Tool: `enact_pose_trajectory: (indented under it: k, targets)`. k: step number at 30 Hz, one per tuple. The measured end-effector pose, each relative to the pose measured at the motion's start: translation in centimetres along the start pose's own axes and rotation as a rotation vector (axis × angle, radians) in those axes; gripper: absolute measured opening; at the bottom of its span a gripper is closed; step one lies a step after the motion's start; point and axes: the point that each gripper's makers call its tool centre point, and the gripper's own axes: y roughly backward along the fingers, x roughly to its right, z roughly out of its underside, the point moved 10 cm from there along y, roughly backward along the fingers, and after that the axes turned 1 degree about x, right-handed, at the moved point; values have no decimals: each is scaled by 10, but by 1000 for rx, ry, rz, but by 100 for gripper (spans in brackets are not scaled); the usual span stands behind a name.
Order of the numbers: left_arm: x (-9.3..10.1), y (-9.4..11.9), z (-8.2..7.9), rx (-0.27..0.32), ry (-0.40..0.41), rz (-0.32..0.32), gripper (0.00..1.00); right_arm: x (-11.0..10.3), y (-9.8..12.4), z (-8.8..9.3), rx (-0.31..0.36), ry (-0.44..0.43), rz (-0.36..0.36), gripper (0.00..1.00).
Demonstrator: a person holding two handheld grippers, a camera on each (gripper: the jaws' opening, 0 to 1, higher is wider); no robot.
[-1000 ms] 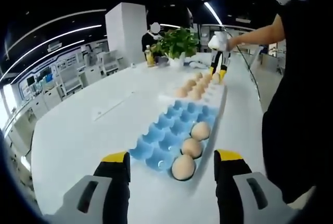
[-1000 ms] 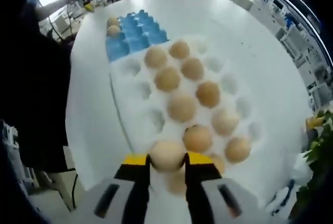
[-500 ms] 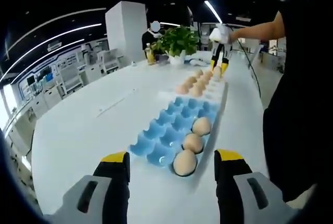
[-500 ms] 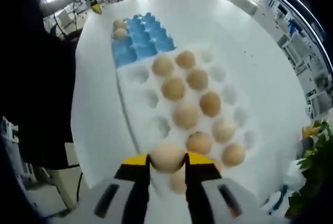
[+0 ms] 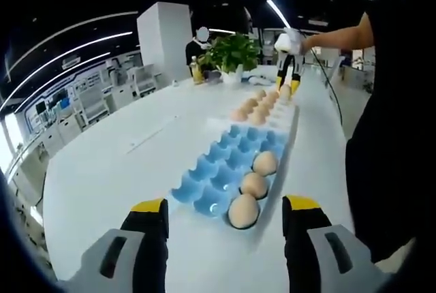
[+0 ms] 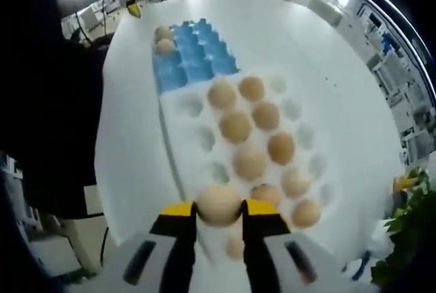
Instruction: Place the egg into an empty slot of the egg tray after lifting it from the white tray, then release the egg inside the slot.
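Office desks and ceiling lights are ringing a long white counter (image 5: 102,170) in the left gripper view, where the left gripper (image 5: 225,238) is waiting with its fingers apart and nothing between them, just short of the blue egg tray (image 5: 211,170); three eggs are filling the tray's near row, the remaining slots lying free for the delivery. Beyond, the white tray (image 5: 283,124) is lying end-on. In the right gripper view, the right gripper (image 6: 218,221) is holding its fingers clamped on the egg (image 6: 219,204), raised above the white tray (image 6: 170,144), presumably for carrying toward the blue egg tray (image 6: 194,61).
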Motion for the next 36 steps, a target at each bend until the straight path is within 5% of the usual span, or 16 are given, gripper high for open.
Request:
enact_pose_trajectory:
  k: [36]
  targets:
    - [5, 0, 1, 20, 19, 19, 68, -28, -31, -86, 133, 174, -108, 26]
